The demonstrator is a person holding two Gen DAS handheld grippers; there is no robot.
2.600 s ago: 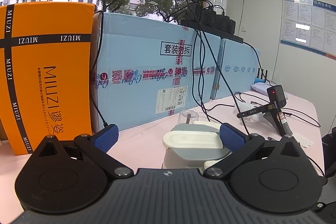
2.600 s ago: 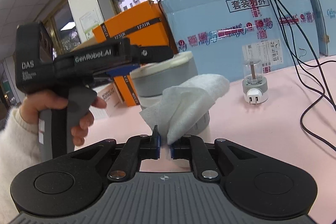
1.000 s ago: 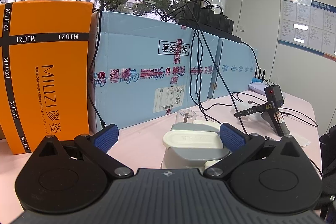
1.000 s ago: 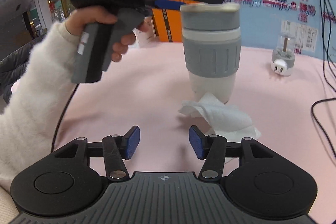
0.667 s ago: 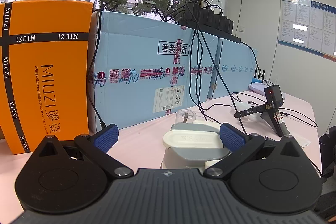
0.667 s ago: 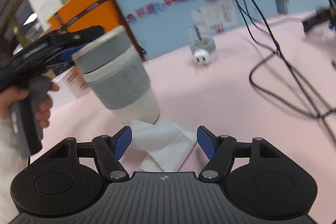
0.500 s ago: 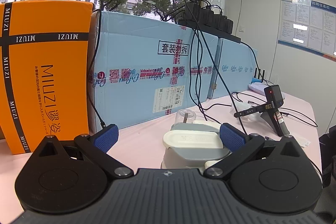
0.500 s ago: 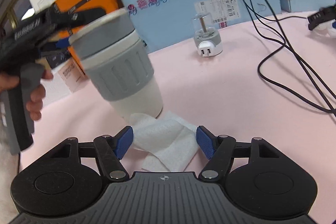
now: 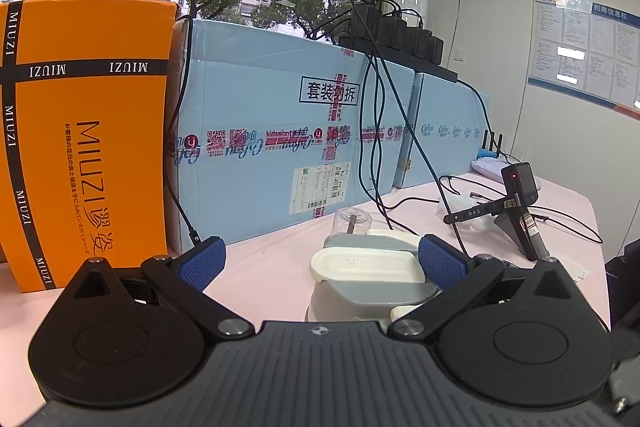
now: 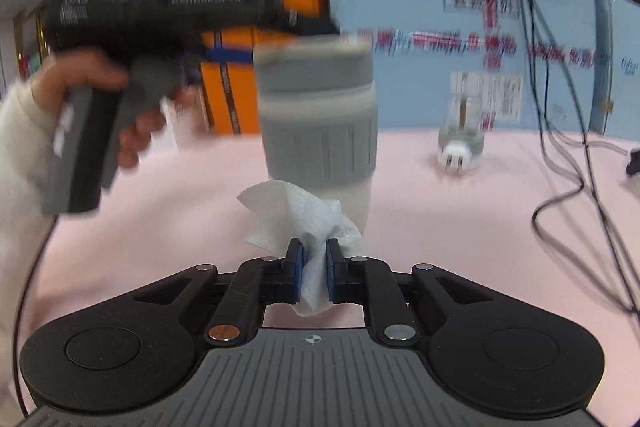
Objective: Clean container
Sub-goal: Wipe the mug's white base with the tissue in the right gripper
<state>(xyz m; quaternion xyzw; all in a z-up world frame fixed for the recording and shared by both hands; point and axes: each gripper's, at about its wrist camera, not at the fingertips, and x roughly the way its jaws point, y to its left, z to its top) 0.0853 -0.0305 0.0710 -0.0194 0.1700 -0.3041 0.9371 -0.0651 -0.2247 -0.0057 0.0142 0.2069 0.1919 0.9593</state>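
Right wrist view: container (image 10: 318,119), a grey-sleeved tumbler with grey lid and white base, stands upright on the pink table (image 10: 460,227), dead ahead, motion-blurred. White tissue (image 10: 304,223) crumpled right in front of its base; cannot tell if touching it. Right gripper (image 10: 313,269) has its blue pads pinched together on the tissue's lower end, the rest fanning up and left. Left gripper (image 10: 296,21) reaches in from the left at lid height, held by a hand (image 10: 100,95) in a white sleeve; blurred, tip over or beside the lid.

Left wrist view: left gripper (image 9: 320,261) jaws spread wide apart, holding nothing. Container lid (image 9: 368,267) seen from above, between the pads but nearer the right one, which overlaps its edge; contact unclear.

Around: small clear-domed plug adapter (image 10: 460,143) on the table right of the container, well apart. Black cables (image 10: 568,155) trail down across the right side. Orange MIUZI box (image 9: 84,143) and light-blue carton (image 9: 288,139) stand along the back edge. Another black handheld device (image 9: 516,203) sits propped at the far right of the table.
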